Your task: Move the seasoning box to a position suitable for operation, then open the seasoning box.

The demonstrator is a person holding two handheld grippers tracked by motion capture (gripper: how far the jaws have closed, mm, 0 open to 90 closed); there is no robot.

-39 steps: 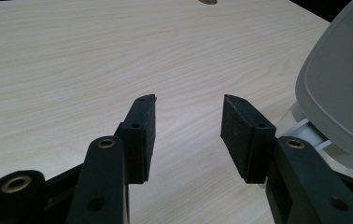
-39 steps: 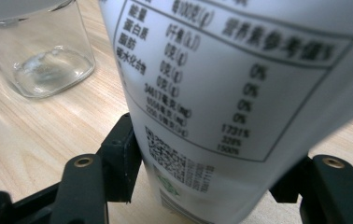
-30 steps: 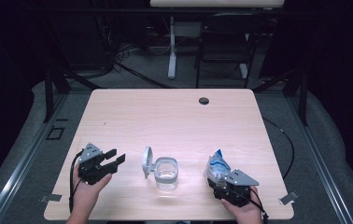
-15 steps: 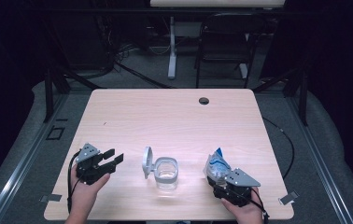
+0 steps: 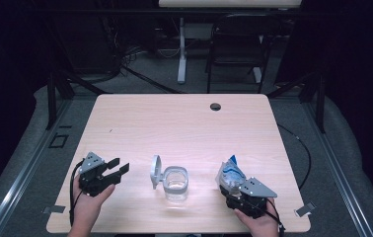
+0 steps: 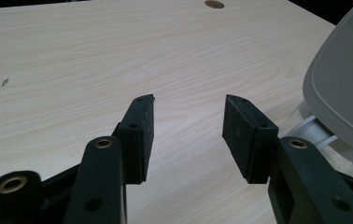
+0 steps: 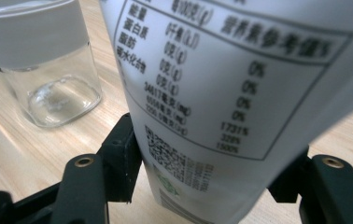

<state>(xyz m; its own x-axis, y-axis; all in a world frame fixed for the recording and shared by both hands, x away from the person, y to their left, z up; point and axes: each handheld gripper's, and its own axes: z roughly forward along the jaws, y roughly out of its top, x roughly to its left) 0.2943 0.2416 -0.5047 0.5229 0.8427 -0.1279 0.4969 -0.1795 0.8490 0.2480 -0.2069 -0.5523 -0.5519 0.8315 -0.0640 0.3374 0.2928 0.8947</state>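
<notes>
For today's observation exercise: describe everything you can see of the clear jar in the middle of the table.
The clear jar looks like glass or clear plastic, squarish with rounded corners. It stands upright near the table's front edge, and looks empty. Its grey hinged lid is flipped open to its left. Neither gripper touches it.

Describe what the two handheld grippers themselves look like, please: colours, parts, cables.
Both are black. The left gripper has two flat rectangular pads on jointed arms with brass-coloured pivots, a small grey plate on top and a black cable trailing back. The right gripper has a larger grey three-cornered plate and a black cable.
</notes>
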